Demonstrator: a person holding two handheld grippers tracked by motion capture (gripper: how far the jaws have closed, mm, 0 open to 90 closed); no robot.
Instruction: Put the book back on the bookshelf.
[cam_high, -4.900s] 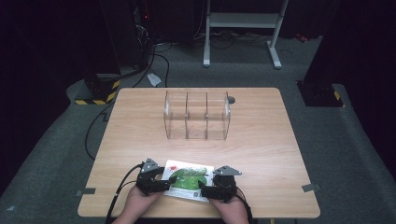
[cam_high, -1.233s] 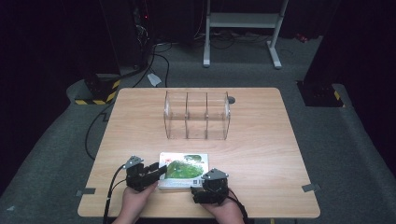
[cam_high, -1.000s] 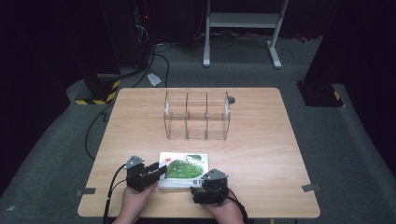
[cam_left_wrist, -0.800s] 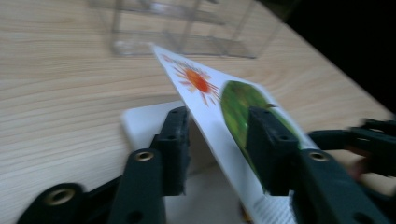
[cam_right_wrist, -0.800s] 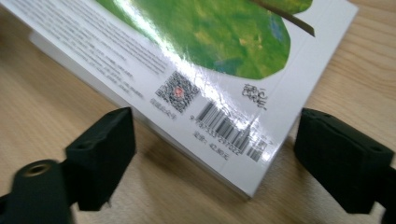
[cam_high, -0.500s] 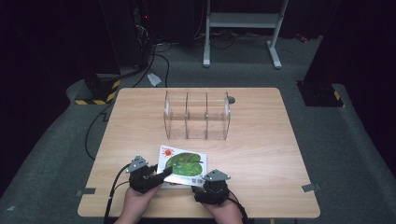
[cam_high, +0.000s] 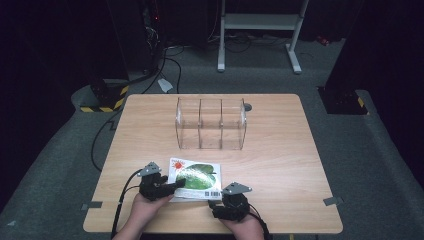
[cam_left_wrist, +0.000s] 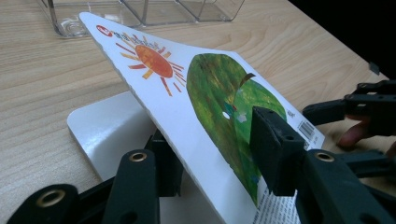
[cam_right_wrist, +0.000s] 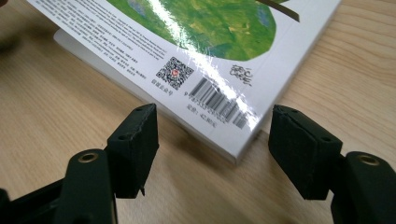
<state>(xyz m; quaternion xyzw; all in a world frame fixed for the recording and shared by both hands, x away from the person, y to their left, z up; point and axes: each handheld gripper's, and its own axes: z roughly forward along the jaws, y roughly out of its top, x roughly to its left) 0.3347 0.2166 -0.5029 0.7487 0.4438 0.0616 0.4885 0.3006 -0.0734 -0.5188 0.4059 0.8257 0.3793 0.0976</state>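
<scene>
A picture book (cam_high: 196, 176) with a green leaf and an orange sun on its cover lies near the table's front edge. My left gripper (cam_high: 176, 186) has its jaws on the cover (cam_left_wrist: 187, 93), one pad under it and one on top. They have just been closing, and the cover stands tilted up off the white page (cam_left_wrist: 100, 133). My right gripper (cam_high: 214, 205) is open at the book's barcode corner (cam_right_wrist: 219, 112). Its jaws have just been closing, with the corner between them and neither pad touching it.
A clear three-compartment organizer (cam_high: 210, 124) stands at the middle of the wooden table (cam_high: 280, 165), beyond the book. A small round grey fitting (cam_high: 248, 107) sits behind it. Cables trail off the table's left side. A white stand (cam_high: 260, 30) is on the floor beyond.
The book's cover has come up off the page in the left gripper, and the book's far edge now sits a little farther from the front edge. Both hands stayed nearly in place.
</scene>
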